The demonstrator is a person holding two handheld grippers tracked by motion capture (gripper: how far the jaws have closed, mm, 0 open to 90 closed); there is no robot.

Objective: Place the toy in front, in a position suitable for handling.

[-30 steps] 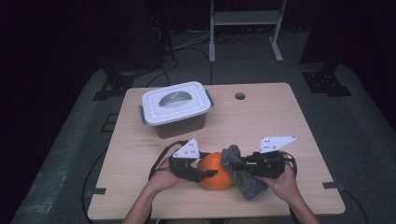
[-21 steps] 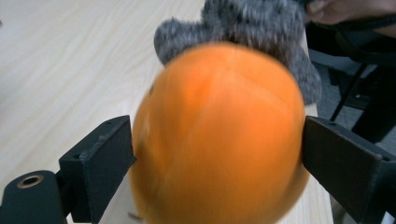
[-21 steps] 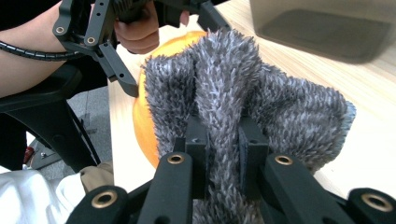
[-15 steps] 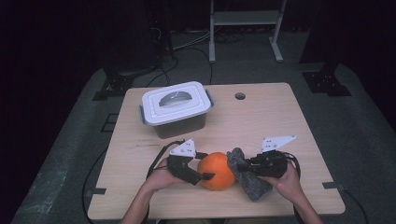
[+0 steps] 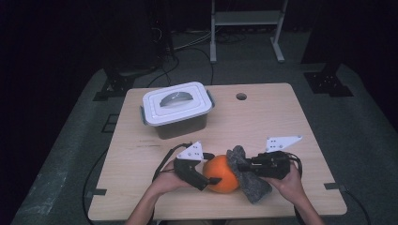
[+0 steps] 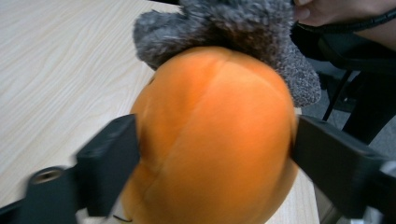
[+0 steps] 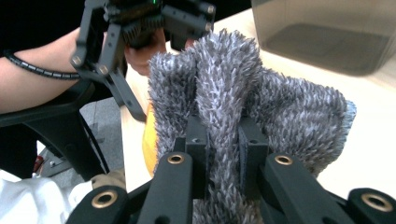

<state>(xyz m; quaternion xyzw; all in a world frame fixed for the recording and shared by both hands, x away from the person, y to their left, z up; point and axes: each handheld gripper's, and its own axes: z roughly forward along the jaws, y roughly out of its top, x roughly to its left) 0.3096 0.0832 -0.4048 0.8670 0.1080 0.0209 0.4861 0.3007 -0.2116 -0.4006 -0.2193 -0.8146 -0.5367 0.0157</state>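
Orange plush ball (image 5: 221, 174) sits on the table (image 5: 281, 126) near its front edge, between the two grippers. What just changed: left gripper (image 5: 210, 177) was clamped on the ball a sec ago, w/ the ball squashed narrower between the jaws; its jaws have just been opening, and the ball now looks rounder and fuller. In the left gripper view the ball (image 6: 215, 135) is between the black jaws, one at each flank, right at the surface, but they don't dent it — I'd read that as let go, not gripped; the jaws stand wide apart. Meaning for the job, as I judge it: the wipe-down w/ the cloth looks to be between holds, and the ball now rests on the table alone, so a push from the cloth side could roll it. Grey fuzzy cloth (image 5: 248, 176) lies draped against the ball's right side, touching it; in the left gripper view it caps the top of the ball. Right gripper (image 7: 223, 140) is closed tight on a bunched fold of that cloth (image 7: 224, 88), pads pinching it. Further out: lidded white-and-grey storage box (image 5: 177, 108) stands toward the table's far left, well apart from the ball.
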